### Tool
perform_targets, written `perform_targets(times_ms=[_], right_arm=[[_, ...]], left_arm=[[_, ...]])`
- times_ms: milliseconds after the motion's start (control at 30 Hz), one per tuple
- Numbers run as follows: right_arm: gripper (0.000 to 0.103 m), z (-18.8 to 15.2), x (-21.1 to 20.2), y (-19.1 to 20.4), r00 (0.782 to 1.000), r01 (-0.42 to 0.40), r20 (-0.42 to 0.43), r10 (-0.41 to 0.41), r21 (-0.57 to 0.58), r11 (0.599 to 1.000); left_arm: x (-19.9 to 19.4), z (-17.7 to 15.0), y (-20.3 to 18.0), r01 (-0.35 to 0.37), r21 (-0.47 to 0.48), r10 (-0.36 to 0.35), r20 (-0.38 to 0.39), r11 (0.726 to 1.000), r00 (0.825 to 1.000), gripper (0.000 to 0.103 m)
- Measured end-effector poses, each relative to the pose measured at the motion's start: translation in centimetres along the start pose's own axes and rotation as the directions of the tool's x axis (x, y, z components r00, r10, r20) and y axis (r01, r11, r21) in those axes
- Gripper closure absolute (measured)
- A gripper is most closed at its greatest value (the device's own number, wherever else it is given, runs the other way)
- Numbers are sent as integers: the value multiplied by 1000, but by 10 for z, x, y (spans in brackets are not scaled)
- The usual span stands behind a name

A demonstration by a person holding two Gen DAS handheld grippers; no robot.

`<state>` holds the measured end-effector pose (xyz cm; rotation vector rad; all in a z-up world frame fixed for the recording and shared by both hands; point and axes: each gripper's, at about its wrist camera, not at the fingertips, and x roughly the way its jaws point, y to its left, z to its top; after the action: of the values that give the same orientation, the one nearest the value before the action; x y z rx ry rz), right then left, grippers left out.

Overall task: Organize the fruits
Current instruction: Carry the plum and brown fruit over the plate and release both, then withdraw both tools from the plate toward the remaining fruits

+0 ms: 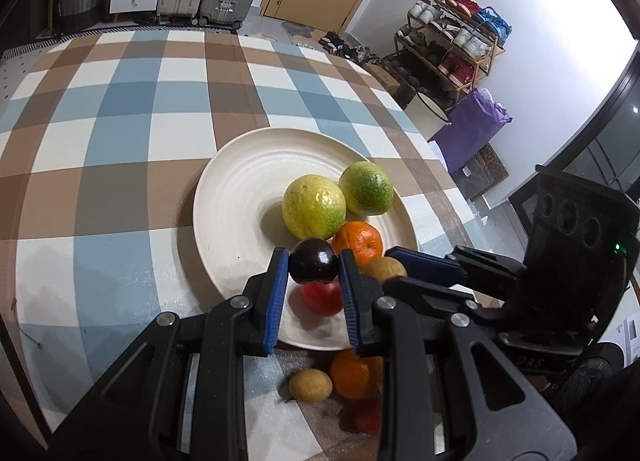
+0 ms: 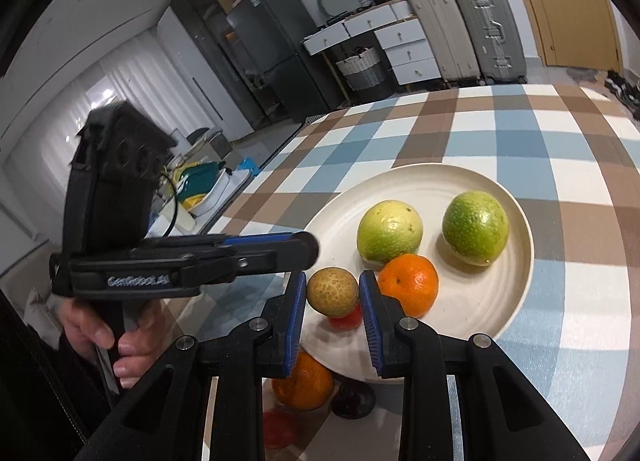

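We grip a dark plum [image 1: 313, 261] in our left gripper [image 1: 314, 267] and a small brownish fruit [image 2: 332, 291] in our right gripper [image 2: 333, 295], both held above the near rim of the cream plate [image 1: 240, 197], where two green-yellow fruits [image 1: 313, 204] and an orange [image 1: 360, 241] rest.

On the cream plate [image 2: 516, 281] lie two green-yellow citrus fruits [image 2: 390, 231], one orange [image 2: 408, 285] and one red fruit [image 2: 345, 321]. Above its near rim hang one dark plum [image 1: 313, 261] and one small brown-yellow fruit [image 2: 332, 292].
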<state>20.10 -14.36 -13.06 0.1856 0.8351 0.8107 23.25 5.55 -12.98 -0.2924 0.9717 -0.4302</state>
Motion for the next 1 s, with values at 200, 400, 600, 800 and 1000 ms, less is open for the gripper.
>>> perform_targets(times_ms=[200, 400, 600, 800, 1000], right_arm=[[75, -6, 1, -8, 1000, 12, -6, -12, 19, 1000], [75, -6, 4, -6, 1000, 16, -8, -16, 10, 1000], [62, -6, -4, -5, 999, 23, 26, -23, 19, 1000], [60, -5, -9, -5, 999, 23, 43, -24, 26, 999], [55, -3, -17, -2, 997, 28, 71, -30, 22, 999]], left_arm=[[14, 2, 4, -4, 0, 4, -16, 1000, 1000, 80], [16, 3, 2, -2, -1, 2, -18, 1000, 1000, 80], [16, 1, 0, -8, -1, 8, -9, 1000, 1000, 80], [15, 0, -2, -14, -4, 14, -1, 1000, 1000, 80], [6, -4, -6, -25, 1, 25, 15, 1000, 1000, 80]])
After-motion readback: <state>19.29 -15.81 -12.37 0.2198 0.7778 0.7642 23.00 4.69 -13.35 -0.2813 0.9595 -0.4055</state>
